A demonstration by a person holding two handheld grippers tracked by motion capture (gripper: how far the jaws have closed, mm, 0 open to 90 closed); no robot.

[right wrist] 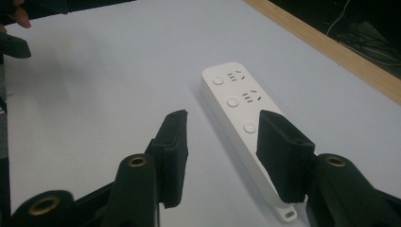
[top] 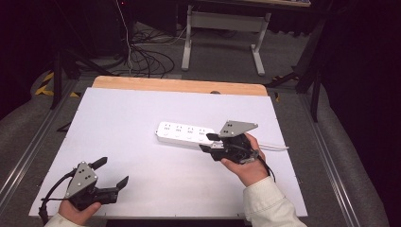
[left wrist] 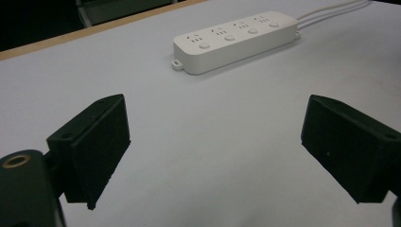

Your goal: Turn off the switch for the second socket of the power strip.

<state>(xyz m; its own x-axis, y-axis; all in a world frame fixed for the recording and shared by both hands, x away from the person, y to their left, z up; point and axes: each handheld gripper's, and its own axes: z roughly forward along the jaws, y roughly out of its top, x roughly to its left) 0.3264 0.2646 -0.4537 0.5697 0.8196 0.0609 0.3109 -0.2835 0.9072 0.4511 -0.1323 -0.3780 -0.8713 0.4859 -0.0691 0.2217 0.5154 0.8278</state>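
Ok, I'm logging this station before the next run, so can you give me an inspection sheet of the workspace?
Surface: white table with a wooden far edge, bare around the strip.
Job's things: white power strip lying flat, sockets and buttons up.
Clutter: nothing seen.
Tongs: left tongs open and empty at the near left corner; right tongs open at the strip's cord end, one jaw over it, not closed on it.
Cables: the strip's white cord runs right; a black cable trails from each tool.
Surroundings: loose cables and a grey stand on the floor beyond the table.
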